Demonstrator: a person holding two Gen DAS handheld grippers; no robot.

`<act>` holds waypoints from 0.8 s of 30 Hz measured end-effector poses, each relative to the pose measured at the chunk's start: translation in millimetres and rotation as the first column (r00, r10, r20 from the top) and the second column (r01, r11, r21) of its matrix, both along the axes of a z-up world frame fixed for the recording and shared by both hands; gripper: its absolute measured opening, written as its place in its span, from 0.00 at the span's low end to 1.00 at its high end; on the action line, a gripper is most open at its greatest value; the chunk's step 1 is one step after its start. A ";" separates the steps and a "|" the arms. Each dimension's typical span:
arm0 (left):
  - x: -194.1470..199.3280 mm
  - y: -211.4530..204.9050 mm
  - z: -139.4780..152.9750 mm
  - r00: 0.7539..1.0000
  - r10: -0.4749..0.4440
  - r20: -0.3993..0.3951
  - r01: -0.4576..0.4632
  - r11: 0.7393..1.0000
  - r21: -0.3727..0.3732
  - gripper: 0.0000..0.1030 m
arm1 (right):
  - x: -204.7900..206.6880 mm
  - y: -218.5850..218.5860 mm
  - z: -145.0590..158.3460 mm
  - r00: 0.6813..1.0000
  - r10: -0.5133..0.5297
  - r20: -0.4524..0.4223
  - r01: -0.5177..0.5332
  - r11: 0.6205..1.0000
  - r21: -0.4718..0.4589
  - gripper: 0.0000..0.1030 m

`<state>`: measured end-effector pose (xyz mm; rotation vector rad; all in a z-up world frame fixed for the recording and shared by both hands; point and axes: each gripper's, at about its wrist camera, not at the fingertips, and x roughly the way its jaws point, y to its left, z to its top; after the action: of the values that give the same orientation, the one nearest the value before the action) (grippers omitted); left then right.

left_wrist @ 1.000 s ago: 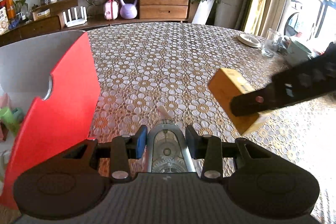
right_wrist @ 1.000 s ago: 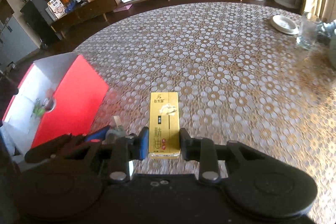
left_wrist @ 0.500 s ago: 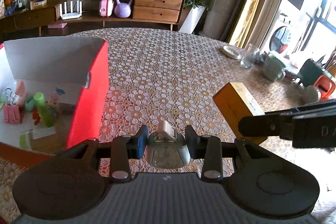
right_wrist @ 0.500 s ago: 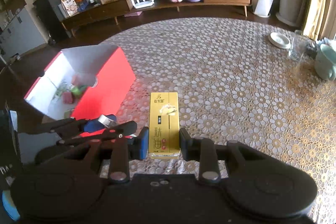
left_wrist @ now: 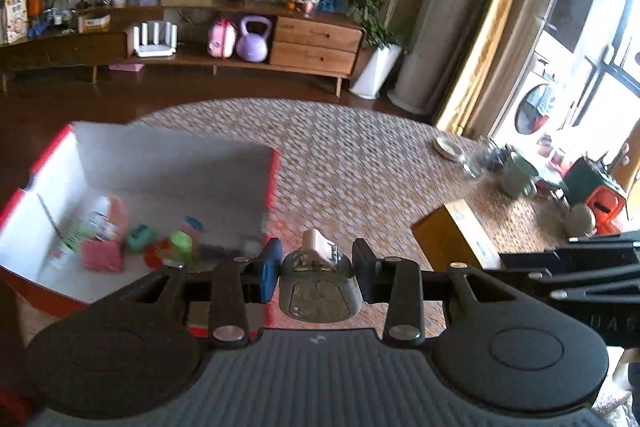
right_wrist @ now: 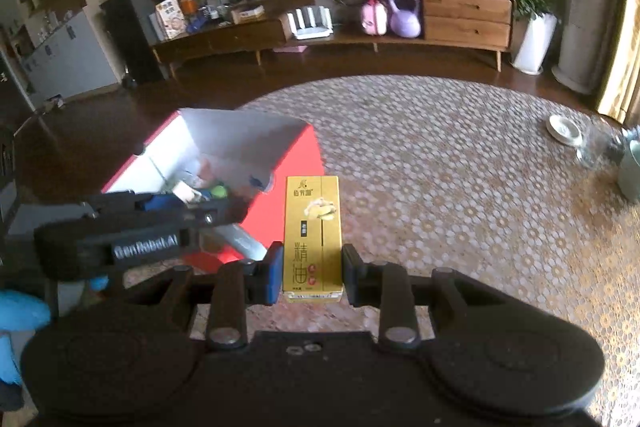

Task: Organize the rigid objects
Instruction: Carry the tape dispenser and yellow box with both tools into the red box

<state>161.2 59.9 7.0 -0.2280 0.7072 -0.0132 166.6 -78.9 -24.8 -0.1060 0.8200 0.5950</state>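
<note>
My left gripper (left_wrist: 318, 273) is shut on a silver metal gadget with a white tip (left_wrist: 320, 279), held high over the near right corner of the red box (left_wrist: 273, 167). The open box has a white inside and holds several small colourful items (left_wrist: 104, 227). My right gripper (right_wrist: 312, 277) is shut on a yellow carton with Chinese print (right_wrist: 313, 227), held above the table to the right of the red box (right_wrist: 292, 183). The carton shows in the left wrist view (left_wrist: 452, 239) and the left gripper in the right wrist view (right_wrist: 132, 231).
A round table with a floral lace cloth (right_wrist: 460, 187) carries a white dish (right_wrist: 564, 129), a glass (right_wrist: 592, 147) and a pale green mug (left_wrist: 518, 175) at its far right. A wooden sideboard (left_wrist: 316, 43) stands across the room.
Both grippers have risen well above the table with their objects. The left gripper has moved over the red box, so its inside now shows from above.
</note>
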 end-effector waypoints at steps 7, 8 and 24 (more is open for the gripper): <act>-5.5 55.1 22.1 0.997 0.065 0.037 -0.067 0.997 0.044 0.36 | 1.6 41.4 4.2 0.999 0.047 0.020 -0.047 0.999 -0.012 0.28; -4.8 62.9 24.0 0.997 0.074 0.036 -0.075 0.996 0.050 0.36 | 1.5 46.2 3.7 0.998 0.051 0.021 -0.051 0.999 -0.015 0.28; 25.0 144.9 -5.7 0.987 0.139 -0.085 -0.129 0.986 0.110 0.36 | 46.1 133.7 -25.0 0.996 0.084 0.018 -0.082 0.992 -0.096 0.28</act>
<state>186.2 204.8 1.3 -0.1767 0.7810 0.1632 212.7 54.8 -49.9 -0.2346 0.8253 0.6315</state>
